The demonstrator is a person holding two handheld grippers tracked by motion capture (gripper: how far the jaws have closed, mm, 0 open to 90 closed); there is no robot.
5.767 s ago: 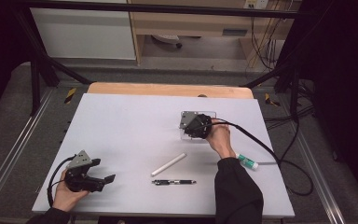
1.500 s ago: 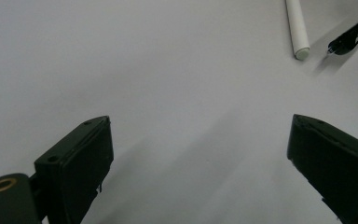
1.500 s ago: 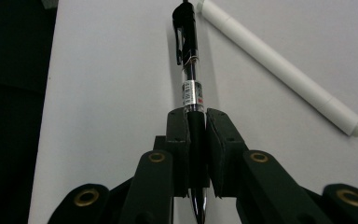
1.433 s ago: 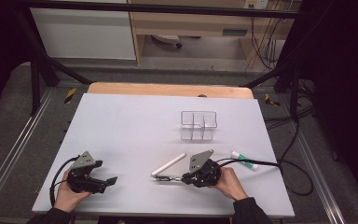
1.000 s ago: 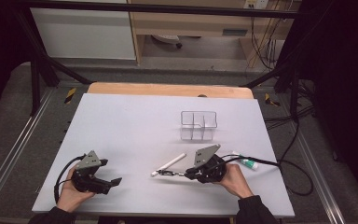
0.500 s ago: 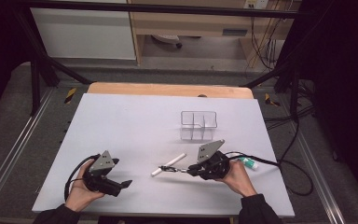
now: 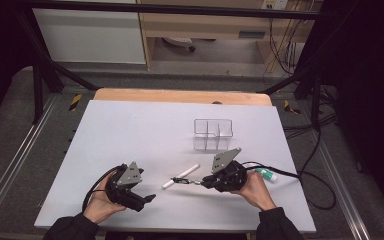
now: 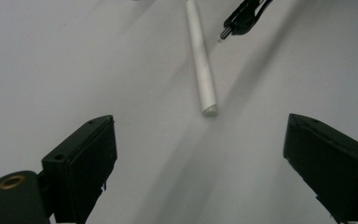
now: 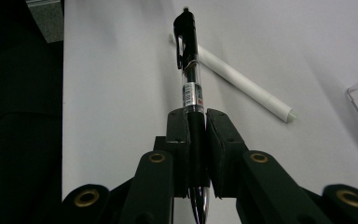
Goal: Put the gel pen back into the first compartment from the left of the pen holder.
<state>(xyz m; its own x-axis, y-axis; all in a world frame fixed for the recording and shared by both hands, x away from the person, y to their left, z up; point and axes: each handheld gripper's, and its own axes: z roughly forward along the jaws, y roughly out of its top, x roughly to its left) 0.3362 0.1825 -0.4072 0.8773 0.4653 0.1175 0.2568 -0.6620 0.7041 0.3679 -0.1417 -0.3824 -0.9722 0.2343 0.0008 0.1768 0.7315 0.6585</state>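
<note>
A black pen is clamped between the jaws of my right gripper, sticking out ahead of it above the white table; in the high view the pen points left from that gripper. A white marker lies on the table just under and beside the pen's far end, also the white marker in the right gripper view. My left gripper is open at the lower left and faces the marker, whose near end lies ahead of its wide jaws. The pen's clip end hangs at the top of that view.
A clear plastic organiser with compartments stands behind the right hand. A small green-and-white tube lies at the right beside the gripper cable. The white board's front edge runs close below both hands.
My left gripper has slid right, towards the marker. My right gripper has lifted the pen slightly and holds nearly still.
</note>
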